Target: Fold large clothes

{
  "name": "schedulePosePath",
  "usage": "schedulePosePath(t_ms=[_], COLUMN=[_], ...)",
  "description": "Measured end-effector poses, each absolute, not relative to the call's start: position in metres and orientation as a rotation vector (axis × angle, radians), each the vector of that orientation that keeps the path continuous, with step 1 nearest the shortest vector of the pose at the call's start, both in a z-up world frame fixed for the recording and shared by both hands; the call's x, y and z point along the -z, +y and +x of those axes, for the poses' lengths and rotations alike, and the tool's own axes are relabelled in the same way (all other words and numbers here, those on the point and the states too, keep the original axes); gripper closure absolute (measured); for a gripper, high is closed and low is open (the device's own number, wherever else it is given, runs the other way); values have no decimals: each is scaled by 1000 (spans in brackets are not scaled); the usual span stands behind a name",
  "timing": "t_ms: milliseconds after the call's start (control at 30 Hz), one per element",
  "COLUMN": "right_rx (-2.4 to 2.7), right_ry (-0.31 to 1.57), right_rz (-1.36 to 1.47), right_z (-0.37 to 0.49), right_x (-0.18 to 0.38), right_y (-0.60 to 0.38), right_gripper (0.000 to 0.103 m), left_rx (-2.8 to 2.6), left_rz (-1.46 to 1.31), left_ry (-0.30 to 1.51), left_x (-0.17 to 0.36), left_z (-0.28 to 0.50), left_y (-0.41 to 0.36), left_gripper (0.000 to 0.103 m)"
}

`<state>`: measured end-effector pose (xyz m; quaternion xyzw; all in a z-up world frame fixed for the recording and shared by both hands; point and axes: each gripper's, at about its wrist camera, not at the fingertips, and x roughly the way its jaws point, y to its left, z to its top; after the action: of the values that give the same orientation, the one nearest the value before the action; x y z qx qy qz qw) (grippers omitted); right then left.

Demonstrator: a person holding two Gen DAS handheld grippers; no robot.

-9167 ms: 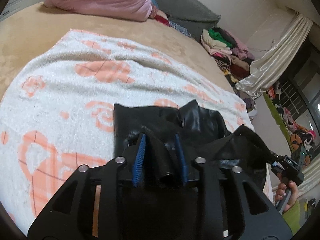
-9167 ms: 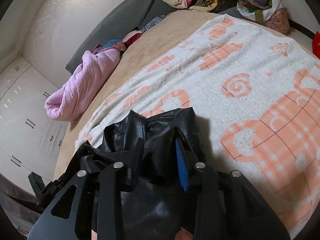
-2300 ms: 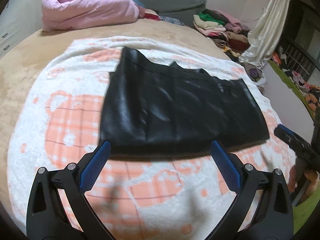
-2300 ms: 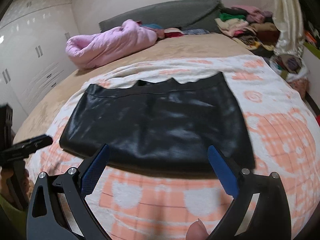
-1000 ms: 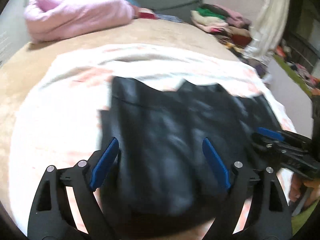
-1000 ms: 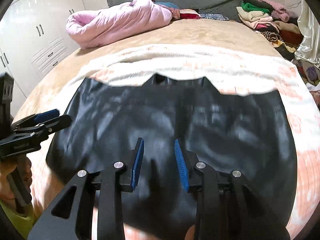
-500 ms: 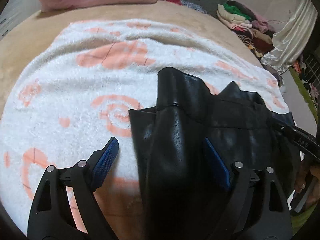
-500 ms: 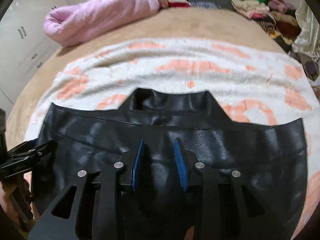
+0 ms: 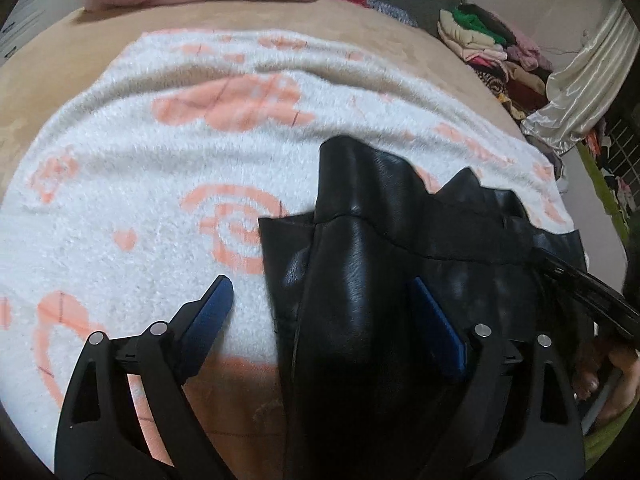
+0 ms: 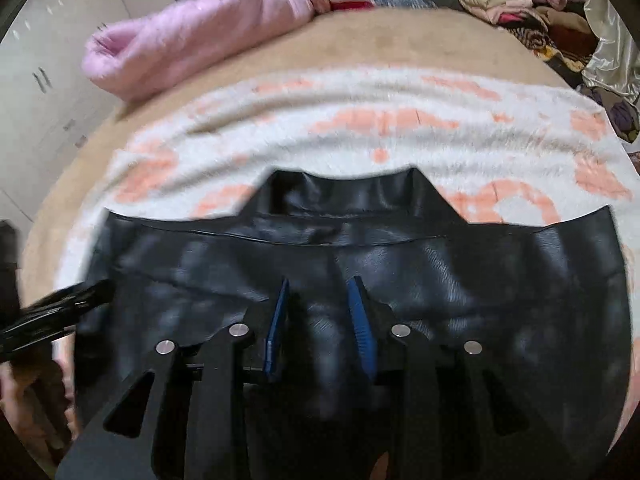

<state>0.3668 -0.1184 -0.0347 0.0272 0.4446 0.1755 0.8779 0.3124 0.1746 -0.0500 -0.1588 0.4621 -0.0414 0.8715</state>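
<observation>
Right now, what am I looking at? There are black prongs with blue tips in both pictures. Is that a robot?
No robot: a person holds a two-finger gripper in each hand, with a camera on each looking along its fingers. One picture comes from the left gripper, the other from the right gripper. A black leather-like garment lies on a white and orange blanket spread over a bed. The left gripper's fingers are spread wide, with a raised fold of the garment between them. The right gripper's fingers are close together on the garment. A pink duvet lies behind.
</observation>
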Motion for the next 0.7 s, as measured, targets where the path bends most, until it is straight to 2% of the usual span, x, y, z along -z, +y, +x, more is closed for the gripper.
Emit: schedulePosePath(t_ms=[133,200,467,633,667,700], right_rx=[-412,-432,-388,-369,-376,-391], right_ry=[866,858,999,949,937,923], right_rz=[19,3,-6,28,24,25], right_z=[319,294,256,250,248,244], right_x=[10,9,59,73,71,64], right_y=[-117,-117,-113,-113,-114,-114], right_gripper=[71,71,71,71,68,57], left_rx=[114,118,114,90,87,83], left_rz=[-373,-377,-365,-331,-319,-311], left_ry=[959,976,1011,993,976,959], left_x=[45,48,57,47,41,36], left_z=[311,312,314,311,309,308], left_y=[179,179,176,173,172,173], left_gripper=[14,14,11,10,10,10])
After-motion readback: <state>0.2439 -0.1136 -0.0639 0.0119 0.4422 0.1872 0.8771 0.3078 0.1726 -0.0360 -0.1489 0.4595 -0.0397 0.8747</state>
